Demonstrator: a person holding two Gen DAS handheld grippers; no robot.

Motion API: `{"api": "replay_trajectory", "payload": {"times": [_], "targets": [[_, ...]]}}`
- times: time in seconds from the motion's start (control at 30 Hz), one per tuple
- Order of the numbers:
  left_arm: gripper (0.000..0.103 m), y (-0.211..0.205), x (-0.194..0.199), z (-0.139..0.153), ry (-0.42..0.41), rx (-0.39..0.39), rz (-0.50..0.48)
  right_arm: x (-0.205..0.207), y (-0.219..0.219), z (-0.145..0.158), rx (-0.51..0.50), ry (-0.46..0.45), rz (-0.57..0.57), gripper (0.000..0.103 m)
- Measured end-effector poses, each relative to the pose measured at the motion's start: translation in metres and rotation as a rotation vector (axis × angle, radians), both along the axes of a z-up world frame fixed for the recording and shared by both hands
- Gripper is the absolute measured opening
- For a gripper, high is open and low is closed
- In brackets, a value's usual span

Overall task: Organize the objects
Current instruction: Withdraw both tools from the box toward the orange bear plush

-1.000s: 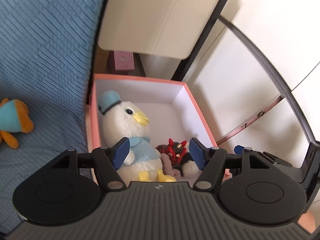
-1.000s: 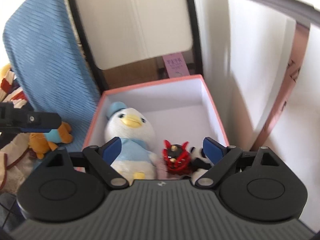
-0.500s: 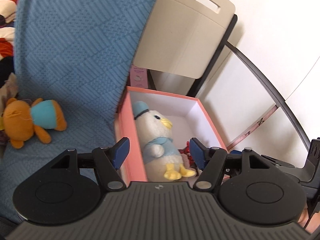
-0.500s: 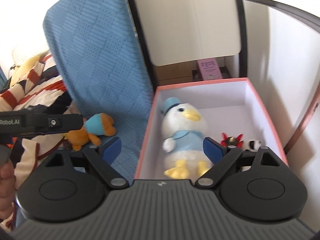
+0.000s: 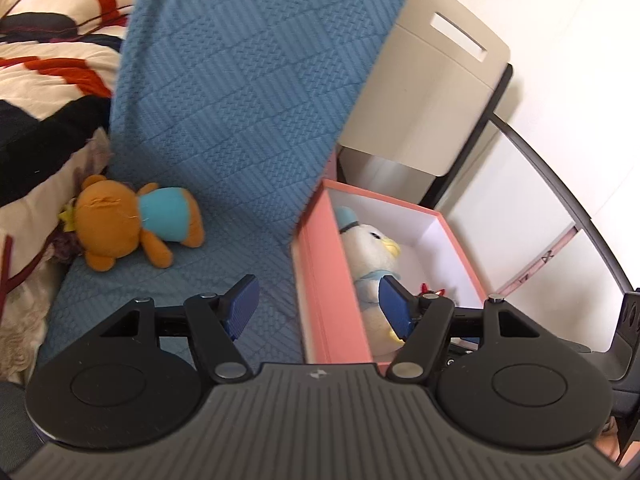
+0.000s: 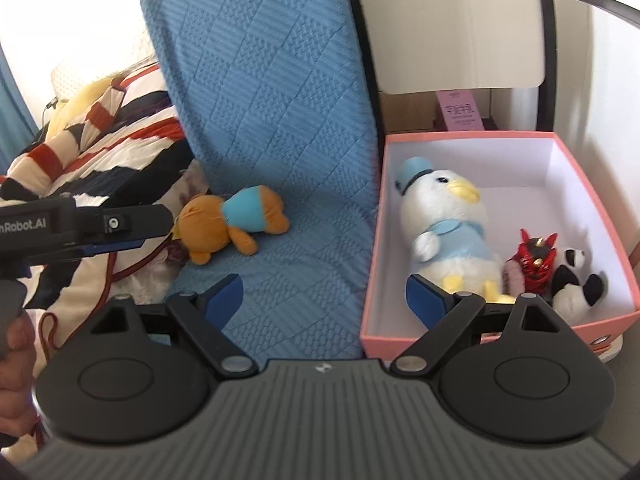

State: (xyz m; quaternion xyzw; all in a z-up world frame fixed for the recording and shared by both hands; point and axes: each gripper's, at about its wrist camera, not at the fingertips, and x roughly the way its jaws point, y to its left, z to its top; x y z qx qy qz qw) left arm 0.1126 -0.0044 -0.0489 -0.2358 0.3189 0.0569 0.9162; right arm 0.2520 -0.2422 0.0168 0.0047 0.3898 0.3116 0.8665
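Note:
An orange plush bear in a teal shirt lies on the blue quilted cover, left of the pink box. The box holds a white duck plush, a red devil figure and a small panda plush. My left gripper is open and empty, above the cover beside the box's left wall. My right gripper is open and empty, over the cover near the box's left front corner. The left gripper's body shows at the left of the right wrist view.
A striped red, black and cream blanket lies left of the cover. A beige chair back with a black frame stands behind the box. A pink carton sits behind the box. White cabinet doors are on the right.
Both grippers have swung left and back from over the box. The orange bear and the striped blanket have come into view. Both grippers stayed open and empty.

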Motion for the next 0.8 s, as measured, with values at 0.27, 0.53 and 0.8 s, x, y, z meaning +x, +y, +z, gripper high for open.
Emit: {"api": "replay_trajectory", "payload": {"times": [0.27,0.53,0.8], "targets": [[0.071,0.026,-0.022,-0.021,-0.001,0.004,0.066,-0.004,0.028,-0.007,-0.035,0.000,0.040,0.090],[0.071,0.065,-0.015,-0.091,0.054,0.026,0.176,0.010,0.070,-0.026,-0.106,-0.029,0.133,0.090],[0.071,0.114,0.007,-0.151,0.097,0.057,0.285,0.040,0.137,-0.050,-0.175,-0.076,0.270,0.090]]}}
